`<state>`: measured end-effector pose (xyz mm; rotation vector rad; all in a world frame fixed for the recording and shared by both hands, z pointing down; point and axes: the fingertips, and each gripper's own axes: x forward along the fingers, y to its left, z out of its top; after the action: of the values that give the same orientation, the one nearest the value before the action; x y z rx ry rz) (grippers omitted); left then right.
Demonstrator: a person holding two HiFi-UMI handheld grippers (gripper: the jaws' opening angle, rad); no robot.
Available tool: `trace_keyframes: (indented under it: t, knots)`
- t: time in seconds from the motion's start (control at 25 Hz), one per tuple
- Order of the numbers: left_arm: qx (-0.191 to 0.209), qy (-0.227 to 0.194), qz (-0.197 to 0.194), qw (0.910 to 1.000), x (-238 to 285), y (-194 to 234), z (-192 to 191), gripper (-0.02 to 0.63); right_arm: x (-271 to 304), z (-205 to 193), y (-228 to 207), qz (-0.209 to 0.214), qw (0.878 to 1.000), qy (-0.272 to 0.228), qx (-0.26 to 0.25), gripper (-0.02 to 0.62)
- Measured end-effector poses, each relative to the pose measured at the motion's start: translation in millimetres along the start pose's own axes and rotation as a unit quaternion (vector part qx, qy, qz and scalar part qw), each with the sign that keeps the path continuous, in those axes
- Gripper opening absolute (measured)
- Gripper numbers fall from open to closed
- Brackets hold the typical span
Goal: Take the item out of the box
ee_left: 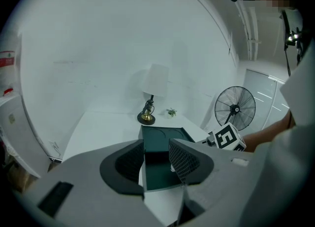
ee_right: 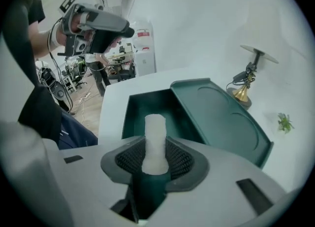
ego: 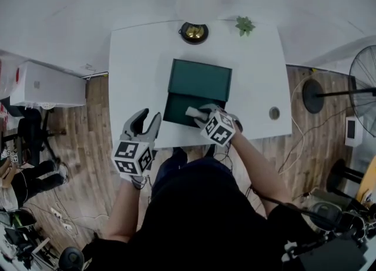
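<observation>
step: lift-out | right gripper (ee_right: 155,148) clamped on white item (ee_right: 155,130) — best raised straight, clear of box (ee_right: 140,104) walls | left gripper (ee_left: 156,159) agape, empty

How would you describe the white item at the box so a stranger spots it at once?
On the white table, find the open dark green box at its middle. Over its tray a short white roll sits gripped in the right hand-held gripper. It is the only pale thing against the green; the lamp and plant stand at the far edge.
</observation>
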<state>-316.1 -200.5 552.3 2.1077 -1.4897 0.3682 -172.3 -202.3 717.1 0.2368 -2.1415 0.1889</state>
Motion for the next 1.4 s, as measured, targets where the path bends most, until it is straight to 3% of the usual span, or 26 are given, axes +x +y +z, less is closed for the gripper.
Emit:
trace_keyframes:
  t: [0.16,0.28,0.48,0.64,0.76,0.92,1.16,1.4]
  knots:
    - [0.008,-0.004,-0.016,0.9998,11.6,-25.9,6.8,0.156,-42.4,11.6,-13.1,-0.019,0.997,-0.063,0.047,0.133]
    - [0.021,-0.006,-0.031,0.9993,20.6,-47.6,12.7,0.156,-82.6,20.2,-29.7,-0.041,0.988,-0.116,0.095,0.133]
    - [0.045,-0.012,-0.046,0.9978,33.1,-80.9,25.4,0.156,-139.6,9.6,-73.5,-0.107,0.965,-0.18,0.158,0.133]
    - [0.053,-0.01,-0.054,0.9971,38.6,-97.7,27.2,0.156,-164.2,-28.4,-112.2,-0.166,0.938,-0.199,0.229,0.133]
    - [0.052,-0.006,-0.05,0.9973,40.1,-101.9,23.9,0.156,-167.9,-69.2,-137.4,-0.203,0.923,-0.182,0.271,0.133]
    - [0.058,0.004,-0.036,0.9976,34.8,-99.1,15.3,0.156,-156.8,-119.4,-156.0,-0.242,0.922,-0.125,0.276,0.133]
    - [0.049,0.014,-0.014,0.9986,24.9,-89.8,2.3,0.156,-124.5,-166.3,-162.2,-0.228,0.929,-0.055,0.288,0.133]
    - [0.048,0.018,0.005,0.9987,19.7,-79.5,-1.8,0.156,-101.4,-185.6,-173.2,-0.228,0.92,-0.032,0.317,0.137]
